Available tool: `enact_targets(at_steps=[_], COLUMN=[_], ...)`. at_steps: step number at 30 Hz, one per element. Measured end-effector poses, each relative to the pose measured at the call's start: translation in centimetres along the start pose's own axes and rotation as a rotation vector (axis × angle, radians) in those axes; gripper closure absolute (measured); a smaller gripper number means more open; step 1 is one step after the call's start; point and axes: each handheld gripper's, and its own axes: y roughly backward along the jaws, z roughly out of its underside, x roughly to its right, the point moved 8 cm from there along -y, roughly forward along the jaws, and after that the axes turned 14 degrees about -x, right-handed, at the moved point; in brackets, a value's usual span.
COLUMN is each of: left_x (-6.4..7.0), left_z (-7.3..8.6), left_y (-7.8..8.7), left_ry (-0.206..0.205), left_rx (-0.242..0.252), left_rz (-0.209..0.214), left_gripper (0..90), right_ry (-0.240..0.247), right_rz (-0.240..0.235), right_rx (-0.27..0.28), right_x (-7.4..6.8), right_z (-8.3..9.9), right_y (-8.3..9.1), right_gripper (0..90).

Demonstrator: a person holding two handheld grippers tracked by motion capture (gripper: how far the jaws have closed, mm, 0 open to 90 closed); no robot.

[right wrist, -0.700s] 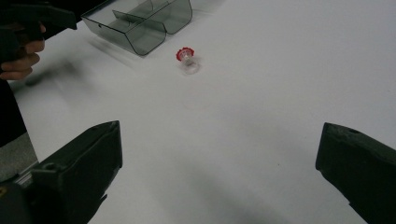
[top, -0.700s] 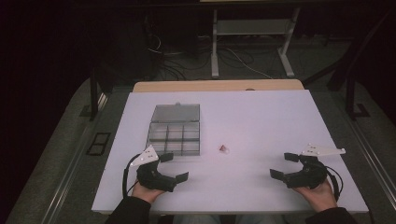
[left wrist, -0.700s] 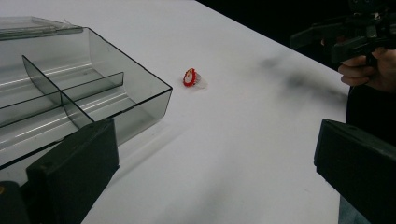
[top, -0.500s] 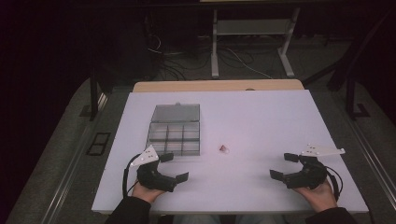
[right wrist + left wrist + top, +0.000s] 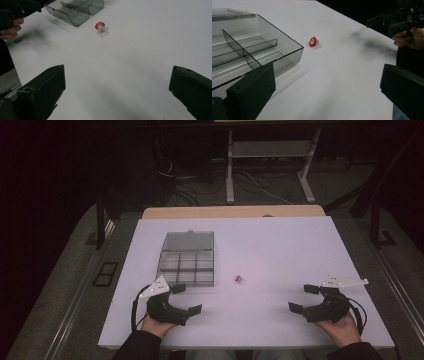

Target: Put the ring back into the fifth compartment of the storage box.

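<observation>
Ring, perhaps (image 5: 240,279), between tools, untouched.

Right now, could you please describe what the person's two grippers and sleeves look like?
Both the left gripper and the right gripper are black, with two blocky flat-faced jaws. Each carries a pale three-cornered plate on top and trails a black cable looping by the hand. The person wears dark sleeves.
</observation>
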Motion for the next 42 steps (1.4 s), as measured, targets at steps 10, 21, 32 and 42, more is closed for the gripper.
enact_targets(at_steps=[10,21,32,42], left_x=[-0.1,-0.4,-0.9,-0.9], left_z=[0.1,0.0,-0.2,-0.2], left_y=[-0.1,0.0,0.3,0.3], left_ry=[0.008,0.013,0.03,0.031], left_rx=[-0.002,0.003,0.025,0.024], left_rz=[-0.002,-0.008,-0.052,-0.057], left_gripper=[0.0,0.0,0.0,0.0], right_ry=[0.02,0.051,0.067,0.088], right_rz=[-0.008,0.002,0.012,0.012], right_rx=[-0.021,-0.051,-0.079,-0.108], right_x=[-0.5,-1.1,-1.2,-1.2], right_z=[0.0,-0.5,-1.1,-2.2], right_y=[0.0,0.1,-0.1,-0.1], right_gripper=[0.0,0.0,0.0,0.0])
